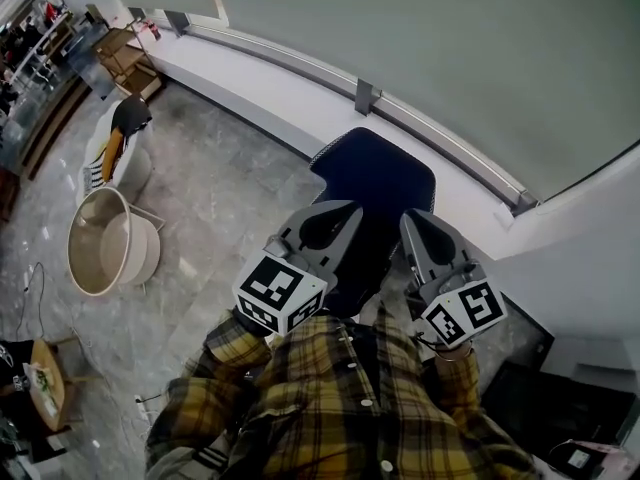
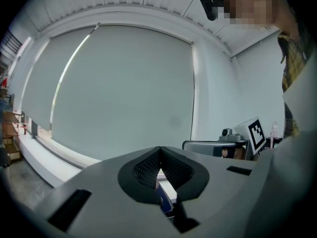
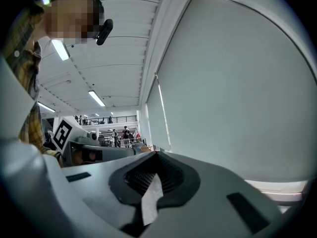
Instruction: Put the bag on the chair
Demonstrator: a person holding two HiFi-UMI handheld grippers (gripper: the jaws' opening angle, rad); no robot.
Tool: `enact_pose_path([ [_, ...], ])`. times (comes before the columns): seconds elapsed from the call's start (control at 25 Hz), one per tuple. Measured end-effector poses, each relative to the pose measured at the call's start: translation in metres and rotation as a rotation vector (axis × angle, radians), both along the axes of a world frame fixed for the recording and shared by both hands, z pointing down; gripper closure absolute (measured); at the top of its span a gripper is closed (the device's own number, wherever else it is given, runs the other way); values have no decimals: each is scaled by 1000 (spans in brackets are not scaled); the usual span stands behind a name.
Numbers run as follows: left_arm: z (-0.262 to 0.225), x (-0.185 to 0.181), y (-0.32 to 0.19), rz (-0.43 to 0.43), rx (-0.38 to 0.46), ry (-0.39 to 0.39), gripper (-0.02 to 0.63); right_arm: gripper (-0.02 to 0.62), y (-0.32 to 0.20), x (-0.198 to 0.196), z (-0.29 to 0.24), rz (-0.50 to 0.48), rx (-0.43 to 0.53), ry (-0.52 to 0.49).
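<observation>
The dark blue chair [image 1: 372, 178] stands at twelve o'clock, near the window ledge. The bag [image 2: 166, 196] shows only thin pinched edges (blue-white, white).

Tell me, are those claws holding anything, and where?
Each is shut on a thin strip: left claw on a blue-and-white strip, right claw on a white strip. What the strips belong to cannot be told.

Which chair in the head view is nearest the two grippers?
The dark blue chair, right at the tips of the left gripper and right gripper. The cream tub chair and the white chair stand well off at the left.
</observation>
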State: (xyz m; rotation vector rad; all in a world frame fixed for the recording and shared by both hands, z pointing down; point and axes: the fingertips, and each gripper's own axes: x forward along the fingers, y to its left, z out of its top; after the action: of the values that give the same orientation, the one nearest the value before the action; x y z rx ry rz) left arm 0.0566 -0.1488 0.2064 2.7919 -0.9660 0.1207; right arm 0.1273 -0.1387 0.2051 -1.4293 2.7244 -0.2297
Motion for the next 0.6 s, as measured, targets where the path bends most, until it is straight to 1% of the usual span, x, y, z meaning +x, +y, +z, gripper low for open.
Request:
enact_pose_path([
  [0.12, 6, -4, -2, -3, -17, -11, 588, 578, -2, -1, 5, 5, -15, 23],
  [0.28, 14, -7, -7, -2, -30, -28, 588, 578, -6, 0, 11, 16, -42, 6],
  [0.48, 20, -8, -11, -4, -29, -50, 588, 578, -10, -4, 21, -3, -72, 0],
  [0.6, 21, -7, -8, 6, -25, -57, 588, 578, -11, -6, 24, -5, -85, -24],
])
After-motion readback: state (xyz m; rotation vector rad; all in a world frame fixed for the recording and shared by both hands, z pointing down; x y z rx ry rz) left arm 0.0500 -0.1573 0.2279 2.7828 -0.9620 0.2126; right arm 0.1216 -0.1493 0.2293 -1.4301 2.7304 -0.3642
